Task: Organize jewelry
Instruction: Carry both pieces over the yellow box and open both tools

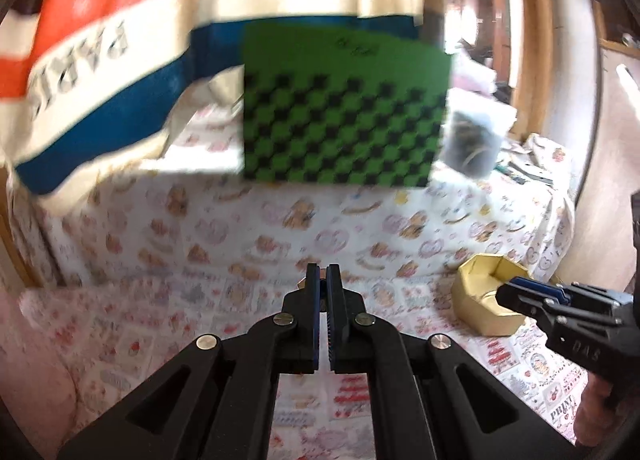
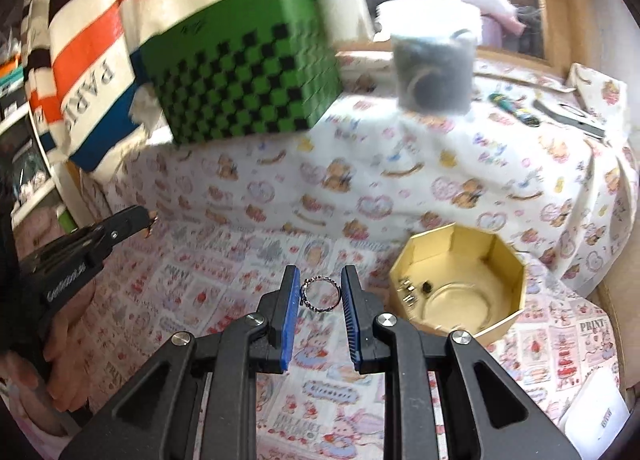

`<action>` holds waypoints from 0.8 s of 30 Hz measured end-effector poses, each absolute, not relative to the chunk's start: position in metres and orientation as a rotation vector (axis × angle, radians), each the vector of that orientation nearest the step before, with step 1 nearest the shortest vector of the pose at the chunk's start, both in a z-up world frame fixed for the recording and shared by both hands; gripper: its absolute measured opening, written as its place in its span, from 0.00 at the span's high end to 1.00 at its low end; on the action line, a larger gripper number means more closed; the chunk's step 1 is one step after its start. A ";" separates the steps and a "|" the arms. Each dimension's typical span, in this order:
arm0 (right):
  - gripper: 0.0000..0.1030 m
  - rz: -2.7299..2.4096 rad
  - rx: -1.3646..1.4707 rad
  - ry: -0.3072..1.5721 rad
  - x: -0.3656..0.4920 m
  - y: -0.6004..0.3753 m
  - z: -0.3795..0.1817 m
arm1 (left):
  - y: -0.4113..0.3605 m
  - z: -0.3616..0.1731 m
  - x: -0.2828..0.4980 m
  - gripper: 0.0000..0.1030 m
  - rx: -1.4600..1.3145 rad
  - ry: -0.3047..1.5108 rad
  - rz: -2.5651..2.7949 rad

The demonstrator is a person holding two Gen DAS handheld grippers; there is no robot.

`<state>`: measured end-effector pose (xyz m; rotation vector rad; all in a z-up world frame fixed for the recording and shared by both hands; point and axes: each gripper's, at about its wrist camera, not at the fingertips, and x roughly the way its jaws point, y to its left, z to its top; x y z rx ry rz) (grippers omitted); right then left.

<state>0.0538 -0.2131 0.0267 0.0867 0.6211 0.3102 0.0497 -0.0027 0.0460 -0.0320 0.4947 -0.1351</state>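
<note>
Over a bench draped in a teddy-bear print cloth [image 2: 400, 163]: right hand-held gripper [image 2: 320, 288] clamped on a thin silver ring [image 2: 320, 295], blue ribbed pads pressing its two sides, ring standing upright between them. Just to its right, an eight-sided gold box [image 2: 460, 284], open at the top, glossy inside, a few small dark and metal pieces already lying near its left wall. Left hand-held gripper [image 1: 322, 280] closed tight, pads together, a small golden piece [image 2: 151, 221] apparently pinched at the tip; too small and blurred to name.

Likely step in hand: carrying both pieces to the box. Best done by bringing the ring over the opening before parting the pads, keeping low so the light hoop does not bounce off the hard shiny floor of the box, and by letting one gripper go in at a time, the rim being narrow.

Behind, a green cube [image 2: 240, 71] with black checks, a clear tub [image 2: 434, 67] of dark contents, a striped bag [image 2: 80, 39], all blurred.
</note>
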 end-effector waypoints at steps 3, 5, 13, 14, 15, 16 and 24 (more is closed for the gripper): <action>0.78 0.283 0.145 0.601 0.056 -0.234 0.034 | -0.026 0.058 0.052 0.98 -0.007 0.487 -0.176; 0.78 0.247 0.188 0.589 0.058 -0.252 0.037 | -0.042 0.064 0.056 0.98 -0.005 0.489 -0.217; 0.78 0.196 0.328 0.605 0.066 -0.303 0.040 | -0.101 0.063 0.079 0.98 -0.009 0.574 -0.372; 0.78 0.197 0.338 0.603 0.066 -0.307 0.041 | -0.106 0.059 0.084 0.98 -0.010 0.586 -0.359; 0.78 0.191 0.344 0.601 0.066 -0.311 0.042 | -0.111 0.055 0.087 0.98 -0.004 0.594 -0.345; 0.78 0.188 0.348 0.603 0.067 -0.314 0.041 | -0.116 0.050 0.092 0.98 0.000 0.610 -0.342; 0.78 0.203 0.416 0.681 0.083 -0.330 0.021 | -0.140 0.022 0.107 0.98 -0.029 0.726 -0.433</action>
